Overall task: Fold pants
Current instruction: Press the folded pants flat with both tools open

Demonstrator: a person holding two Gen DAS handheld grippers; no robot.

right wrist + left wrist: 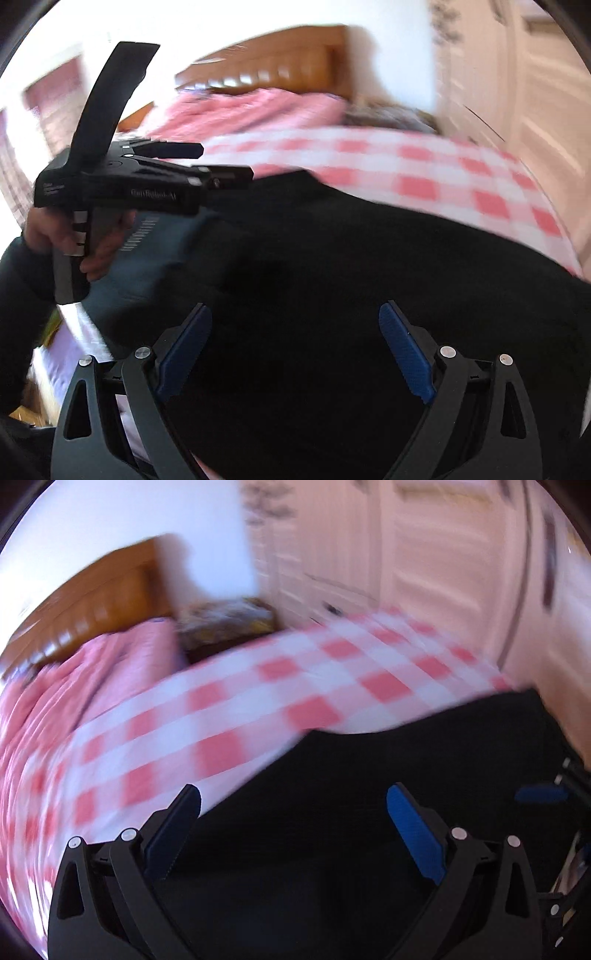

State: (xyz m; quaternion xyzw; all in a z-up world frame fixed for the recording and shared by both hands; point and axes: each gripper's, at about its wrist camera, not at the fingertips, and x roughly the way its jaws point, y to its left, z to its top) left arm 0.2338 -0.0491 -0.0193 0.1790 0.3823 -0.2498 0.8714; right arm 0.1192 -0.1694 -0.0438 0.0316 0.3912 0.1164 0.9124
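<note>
One pair of black pants point(332, 258) lies on the one bed's checked sheet point(295, 686), reaching its near edge. Two grippers, left gripper point(293, 819) and right gripper point(295, 339), hover with fingers apart, holding nothing.

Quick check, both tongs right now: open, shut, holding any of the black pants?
Left tongs: open, nothing between the pads, above the black pants.
Right tongs: open, empty, also over the pants.

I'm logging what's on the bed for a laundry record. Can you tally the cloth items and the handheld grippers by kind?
Black pants: 1
Red and white checked sheet: 1
Pink quilt: 1
Handheld grippers: 2, the left gripper and the right gripper, both open and empty
Total: 5
</note>
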